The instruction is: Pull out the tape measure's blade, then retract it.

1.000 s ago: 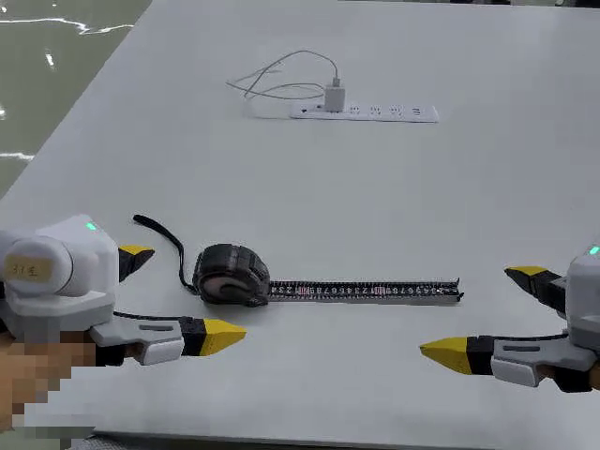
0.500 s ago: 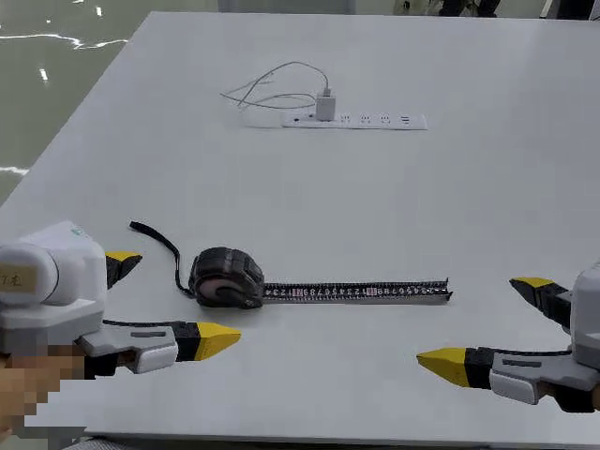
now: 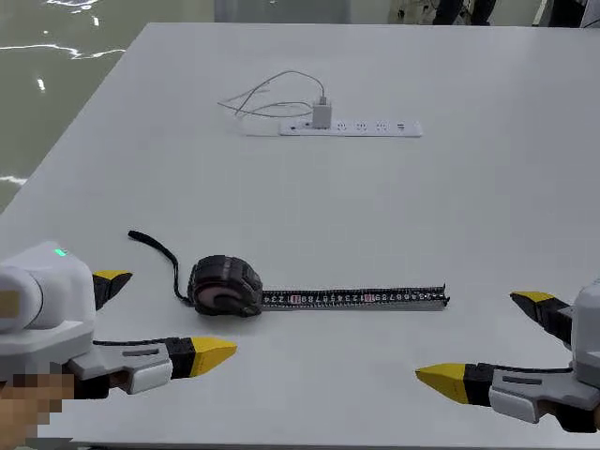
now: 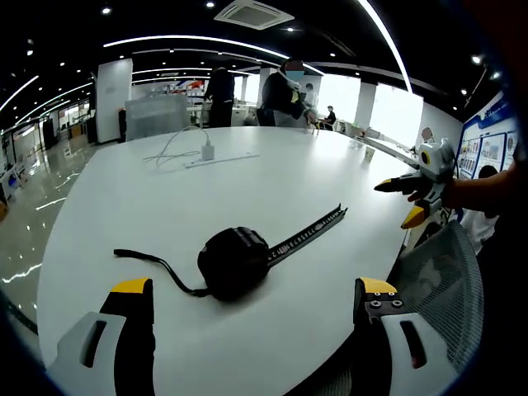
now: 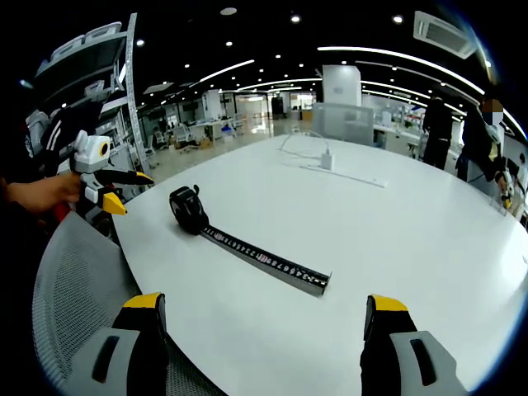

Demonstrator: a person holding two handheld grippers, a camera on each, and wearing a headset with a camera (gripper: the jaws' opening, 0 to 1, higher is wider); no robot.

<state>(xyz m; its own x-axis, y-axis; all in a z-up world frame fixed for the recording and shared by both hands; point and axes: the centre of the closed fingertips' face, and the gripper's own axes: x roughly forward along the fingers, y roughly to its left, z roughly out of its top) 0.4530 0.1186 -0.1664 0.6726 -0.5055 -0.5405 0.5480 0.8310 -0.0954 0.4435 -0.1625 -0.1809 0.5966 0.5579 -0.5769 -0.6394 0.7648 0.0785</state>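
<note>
Nothing has shifted in the last second. The tape measure (image 3: 225,286) lies near the tabletop's (image 3: 375,206) front edge, its blade (image 3: 356,299) still drawn out flat toward the right. My left tool (image 3: 169,314) and right tool (image 3: 480,337) stay released on either side, touching nothing. I judge the pull-out done and the retracting still to do.

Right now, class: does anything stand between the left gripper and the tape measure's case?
Nothing visible does. Bare table lies between the open left gripper and the case; only its own black strap trails there.
</note>
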